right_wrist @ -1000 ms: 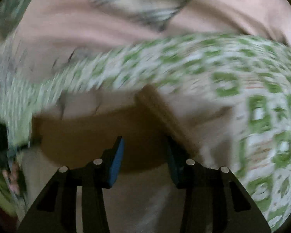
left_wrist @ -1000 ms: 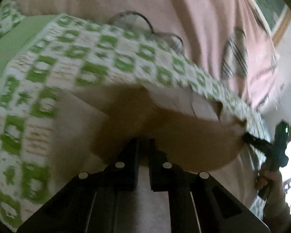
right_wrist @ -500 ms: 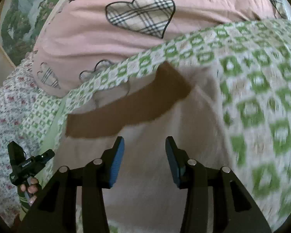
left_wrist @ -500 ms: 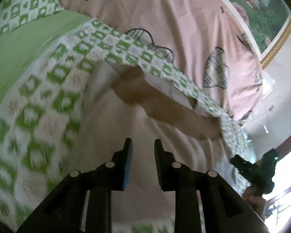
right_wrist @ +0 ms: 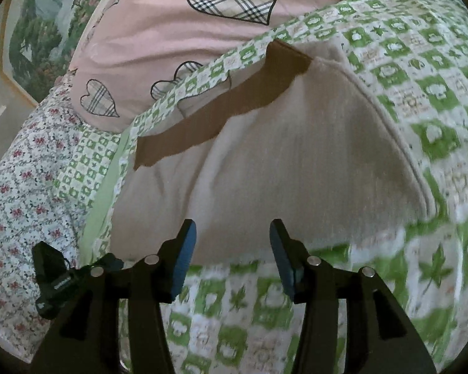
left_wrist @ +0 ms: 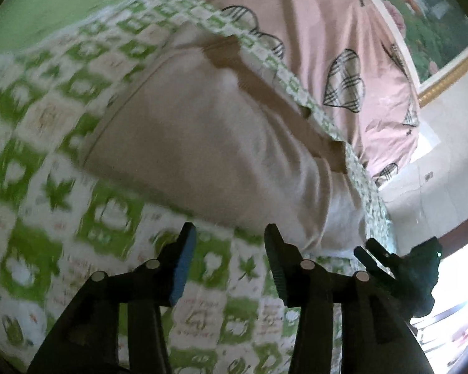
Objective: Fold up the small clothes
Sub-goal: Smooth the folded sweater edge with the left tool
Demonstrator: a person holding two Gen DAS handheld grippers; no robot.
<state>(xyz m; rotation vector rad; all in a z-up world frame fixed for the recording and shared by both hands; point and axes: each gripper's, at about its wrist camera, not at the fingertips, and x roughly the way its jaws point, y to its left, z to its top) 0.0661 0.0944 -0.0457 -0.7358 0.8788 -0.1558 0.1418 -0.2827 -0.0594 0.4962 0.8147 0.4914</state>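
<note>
Beige garment (right_wrist: pixel 296 162) with a brown band (right_wrist: pixel 221 106) lies flat on a green-checked quilt (right_wrist: pixel 421 93) on the bed.
Both claws, left (left_wrist: pixel 227 246) and right (right_wrist: pixel 232 243), have just been opening and hang spread and empty by its near hem. It looks soft, light and limp; pinch the hem corners.

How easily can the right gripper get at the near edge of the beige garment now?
Probably yes. The right gripper is open and empty, and the near hem of the beige garment lies just ahead on the green checked bedcover, with nothing between.
</note>
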